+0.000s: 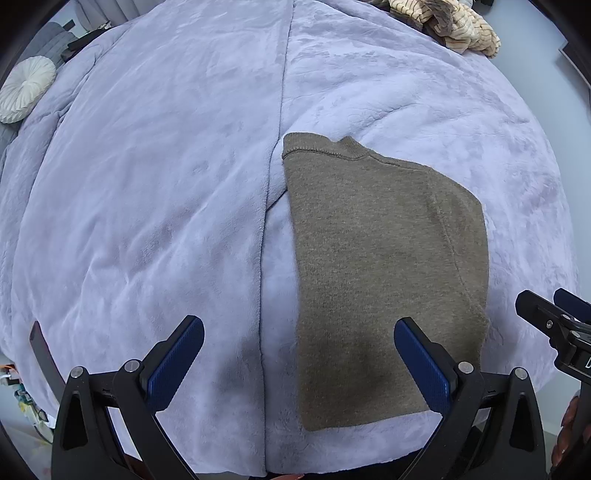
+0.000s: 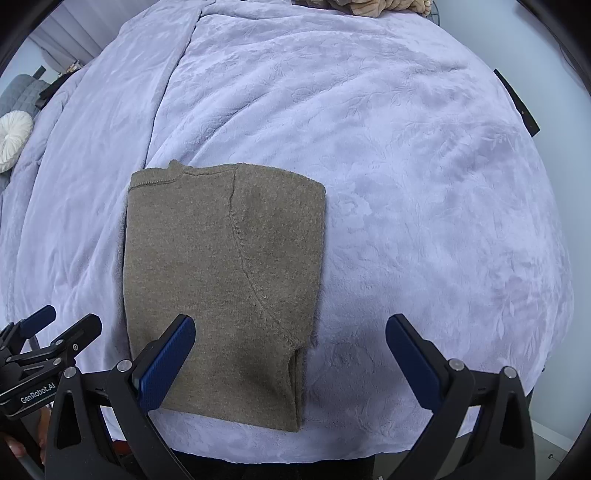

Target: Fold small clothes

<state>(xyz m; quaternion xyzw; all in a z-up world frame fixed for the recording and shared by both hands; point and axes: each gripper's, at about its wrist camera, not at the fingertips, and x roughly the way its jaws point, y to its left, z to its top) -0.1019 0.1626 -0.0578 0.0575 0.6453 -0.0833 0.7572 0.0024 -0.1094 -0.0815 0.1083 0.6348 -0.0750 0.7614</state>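
**Folded brown top lay on the bed, both tongs spread above it**

A small brown knitted top lay folded into a tidy upright rectangle on the lilac fleece blanket that covered the bed. It sat near the edge closest to the person, with its stitched neckline at the far end and a curved seam running down its upper layer. The fabric lay flat and nothing pinched it.

The left tongs hung over the near edge of the bed with their blue-padded fingers spread wide and holding nothing. Their right-hand finger hovered in front of the lower right part of the top, while the other was over bare blanket. A long crease in the blanket ran just to the left of the top in that view.

The right tongs were spread wide as well and empty. Their left-hand finger overlapped the top's lower left corner; I could not tell whether it touched.

At the far edge of the bed sat a heap of cream, striped clothes. A round white pleated cushion lay off to the far left, beside the blanket.
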